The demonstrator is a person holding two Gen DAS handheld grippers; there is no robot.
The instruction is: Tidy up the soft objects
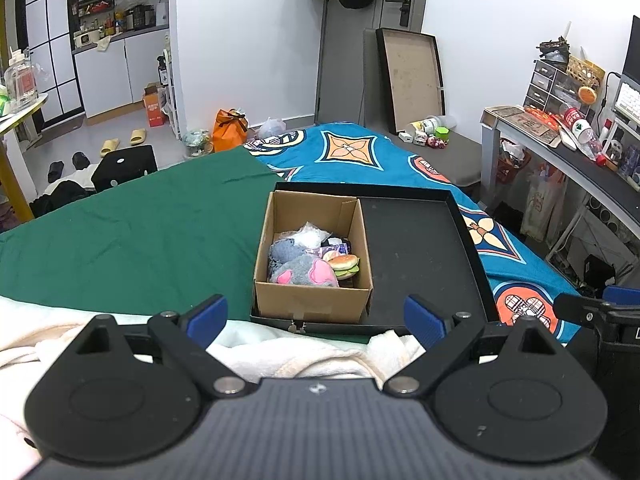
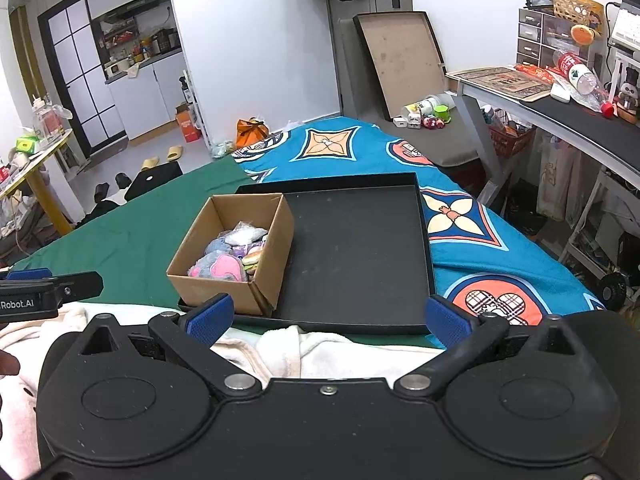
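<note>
A brown cardboard box [image 1: 312, 304] sits in the left part of a shallow black tray [image 1: 420, 256] on the bed. It holds soft things: a grey and pink plush [image 1: 306, 272], a burger toy [image 1: 344, 265] and a white bag [image 1: 310, 235]. The box [image 2: 218, 296] and tray [image 2: 356, 256] show in the right wrist view too. My left gripper [image 1: 316, 318] is open and empty just short of the box. My right gripper [image 2: 328, 316] is open and empty before the tray's near edge. A white and pink fleece blanket [image 1: 280, 356] lies under both grippers.
A green sheet [image 1: 140, 224] covers the left of the bed and a blue patterned sheet [image 1: 360, 152] the right. A cluttered desk [image 1: 560, 148] stands at the right. A flat box lid [image 1: 412, 76] leans on the far wall. Slippers and bags lie on the floor.
</note>
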